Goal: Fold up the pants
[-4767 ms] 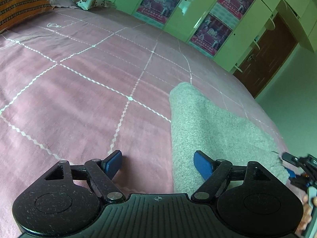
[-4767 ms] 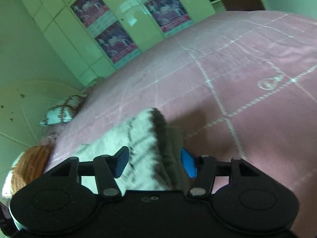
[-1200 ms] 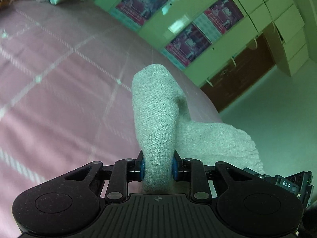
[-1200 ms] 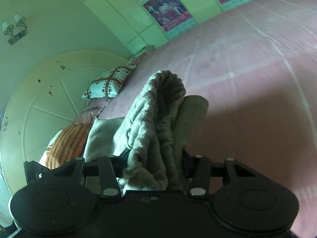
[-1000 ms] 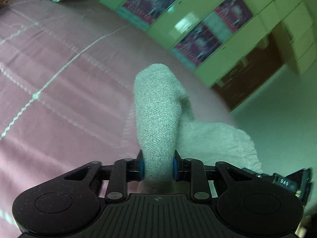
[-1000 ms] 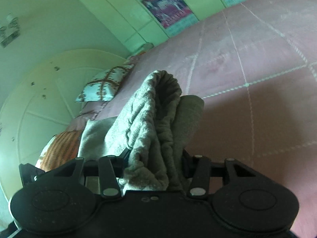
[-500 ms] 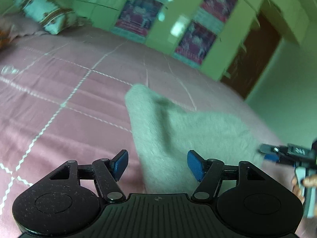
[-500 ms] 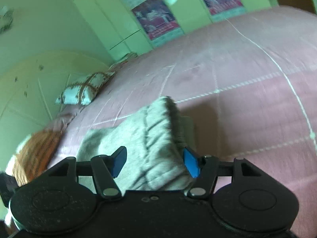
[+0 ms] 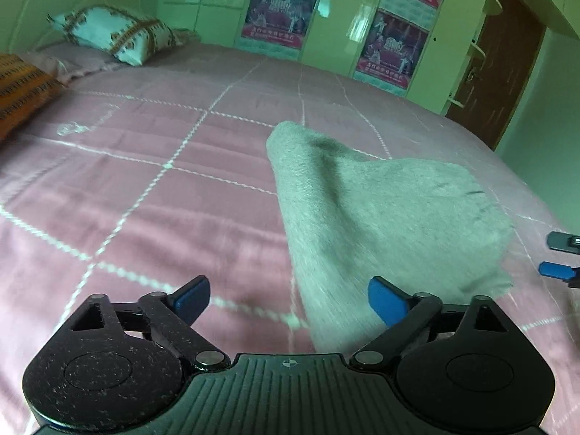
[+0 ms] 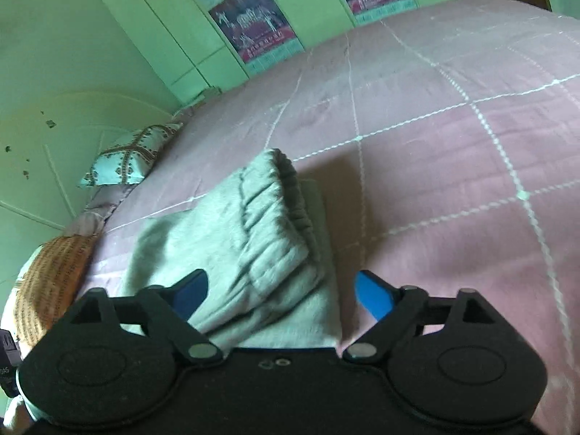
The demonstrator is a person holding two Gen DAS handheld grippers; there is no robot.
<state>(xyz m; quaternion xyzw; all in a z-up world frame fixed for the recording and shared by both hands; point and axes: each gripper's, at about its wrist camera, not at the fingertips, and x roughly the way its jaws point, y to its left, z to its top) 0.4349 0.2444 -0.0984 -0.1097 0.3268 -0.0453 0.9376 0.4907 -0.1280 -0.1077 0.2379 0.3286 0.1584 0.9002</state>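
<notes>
Pants (image 9: 380,210): grey knit, laid on the pink quilted bedspread (image 9: 145,188) in a folded stack; in the right wrist view the ribbed waistband (image 10: 290,185) is seen on top, at the far end.
Left gripper (image 9: 288,299): jaws are being opened and stand wide; the near edge of the cloth is seen between the blue pads (image 9: 386,304) but is not pressed.
Right gripper (image 10: 281,291): jaws are being opened, wide apart; the stack lies between them, unpinched.
Just changed: a second ago a raised fold was clamped in both grippers; it has now been dropped flat.
Meaning for task: one fold is judged complete; smoothing or a further fold may remain.
Against the earliest frame: the pants then lay longer along the bed; a shorter, thicker bundle is now seen.
Surroundings: pillows (image 9: 108,34) at the far left, wardrobe doors (image 9: 337,18) beyond.
</notes>
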